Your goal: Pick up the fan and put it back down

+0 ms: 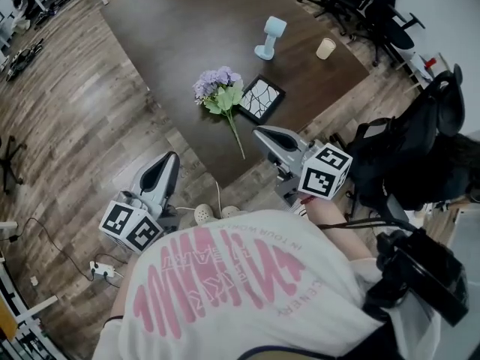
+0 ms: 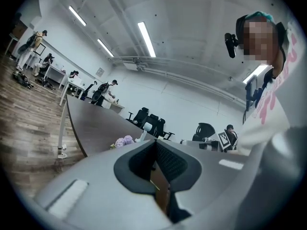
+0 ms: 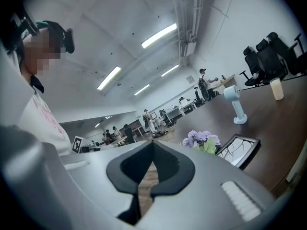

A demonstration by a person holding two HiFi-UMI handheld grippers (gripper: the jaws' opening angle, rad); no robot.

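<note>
Fan (image 1: 271,36) is seen upright on its base on the table (image 1: 187,28), far side, just beside the cup (image 1: 325,48). It is well apart from both grippers and nothing touches it. That is how it would be left once put back down. It is also how it would stand ahead of a pick-up, and which of the two applies cannot be settled from these views. No lift is under way at this moment, and the fan is held by neither gripper.

Flowers (image 1: 217,87) and frame (image 1: 261,98) are laid side by side between the fan and the table's near edge.

Left gripper (image 1: 172,160) is held low in front of the person, over the floor (image 1: 67,126), off the table's near edge, pointed roughly level toward the table. Its jaws are seen pressed together with nothing between them.

Right gripper (image 1: 261,133) is held at the table's near edge, close to the flower stem, pointed about level toward the fan. Its jaws are closed and empty too. In its own view the fan (image 3: 233,102) is seen well ahead, beyond the flowers.

Both grippers are kept close to the body, elbows tucked, with neither reached out over the table.
</note>
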